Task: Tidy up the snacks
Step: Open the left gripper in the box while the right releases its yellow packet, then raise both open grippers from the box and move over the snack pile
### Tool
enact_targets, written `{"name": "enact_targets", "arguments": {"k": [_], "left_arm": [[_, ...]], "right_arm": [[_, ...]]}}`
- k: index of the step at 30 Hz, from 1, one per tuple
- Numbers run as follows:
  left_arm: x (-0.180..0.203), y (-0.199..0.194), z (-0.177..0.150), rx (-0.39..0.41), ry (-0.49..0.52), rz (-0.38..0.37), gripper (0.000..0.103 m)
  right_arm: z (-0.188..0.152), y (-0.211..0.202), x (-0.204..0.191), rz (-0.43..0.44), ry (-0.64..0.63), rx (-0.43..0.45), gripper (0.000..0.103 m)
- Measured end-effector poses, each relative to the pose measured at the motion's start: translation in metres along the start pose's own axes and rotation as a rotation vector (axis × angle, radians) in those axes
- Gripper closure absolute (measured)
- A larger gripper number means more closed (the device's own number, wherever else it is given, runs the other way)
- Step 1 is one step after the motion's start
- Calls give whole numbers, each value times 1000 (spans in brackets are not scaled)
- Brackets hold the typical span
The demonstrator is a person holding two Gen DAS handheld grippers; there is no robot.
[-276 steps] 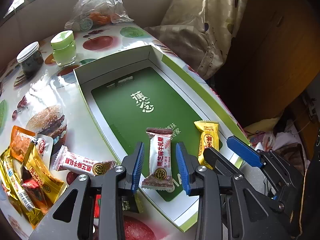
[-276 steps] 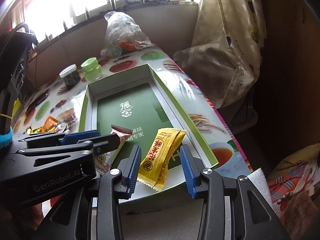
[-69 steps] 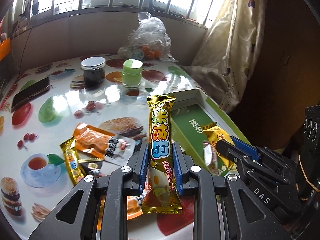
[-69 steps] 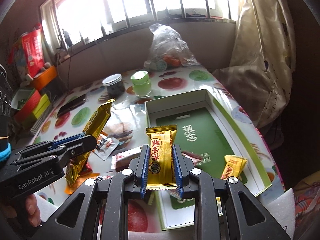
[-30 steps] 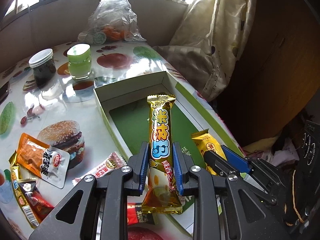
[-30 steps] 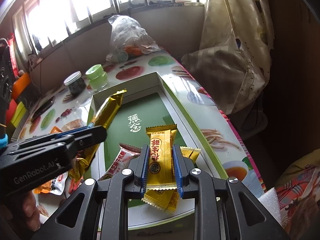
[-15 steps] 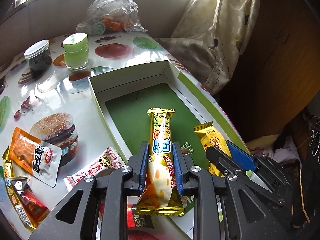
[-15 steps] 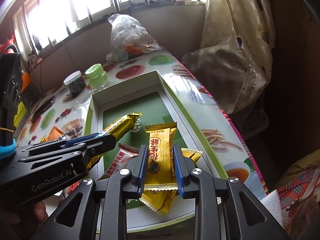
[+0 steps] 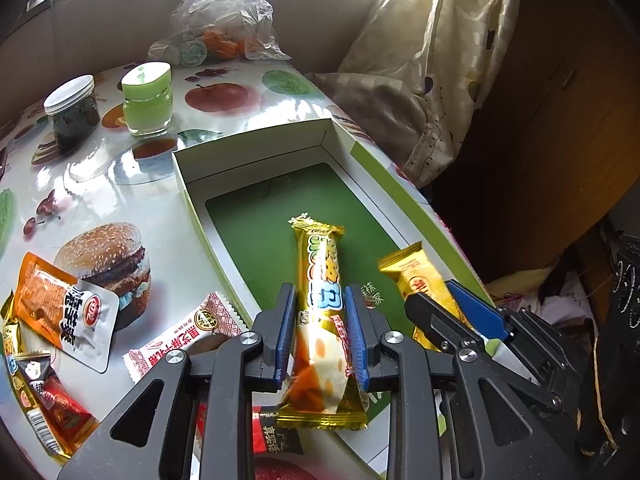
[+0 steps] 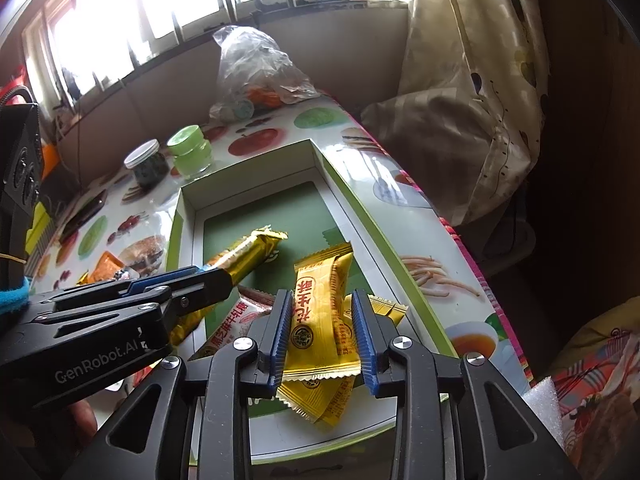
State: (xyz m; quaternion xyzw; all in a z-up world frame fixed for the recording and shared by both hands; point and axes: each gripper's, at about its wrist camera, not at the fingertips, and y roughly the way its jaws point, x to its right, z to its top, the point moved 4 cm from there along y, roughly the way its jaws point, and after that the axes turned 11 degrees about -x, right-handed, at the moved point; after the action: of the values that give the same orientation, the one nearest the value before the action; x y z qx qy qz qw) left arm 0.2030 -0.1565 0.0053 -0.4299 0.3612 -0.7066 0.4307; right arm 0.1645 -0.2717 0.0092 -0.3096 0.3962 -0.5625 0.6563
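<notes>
The gold snack bar lies lengthwise between the blue pads of the left gripper, its far end over the green floor of the open box and its near end over the box's near rim; the jaws stand slightly apart from the wrapper on both sides, so the grip reads as released or only loosely touching. In the right wrist view the same bar slants across the left half of the box floor. The yellow candy packet sits between the pads of the right gripper, likewise with narrow gaps at each side, jaws parted; it rests on a second yellow packet near the box's near right corner. A pink-and-white candy packet lies inside the box by its near left edge, partly covered. Outside the box, on the fruit-printed table, another pink-and-white packet lies just beside the box's left wall, with an orange pouch and further wrappers toward the table's near left edge. A dark jar, a green jar and a clear plastic bag stand beyond the box's far end.
</notes>
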Motion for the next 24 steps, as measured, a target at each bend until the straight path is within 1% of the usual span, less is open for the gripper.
{"name": "enact_targets", "arguments": {"k": [1, 3, 9, 15, 20, 24], "left_arm": [[1, -1, 0, 4, 3, -7, 65], [1, -3, -1, 5, 5, -7, 61], [0, -7, -3, 7, 0, -15, 61], [-4, -22, -8, 38, -3, -16, 61], [-15, -42, -17, 73, -25, -1, 61], [-30, -53, -26, 84, -53, 29, 61]], "right_arm": [[0, 0, 0, -2, 3, 0, 70], [-1, 0, 1, -4, 6, -1, 69], [-2, -2, 0, -10, 6, -2, 67], [-3, -9, -1, -13, 14, 5, 67], [-5, -15, -3, -12, 16, 13, 67], [-8, -18, -8, -10, 8, 16, 67]]}}
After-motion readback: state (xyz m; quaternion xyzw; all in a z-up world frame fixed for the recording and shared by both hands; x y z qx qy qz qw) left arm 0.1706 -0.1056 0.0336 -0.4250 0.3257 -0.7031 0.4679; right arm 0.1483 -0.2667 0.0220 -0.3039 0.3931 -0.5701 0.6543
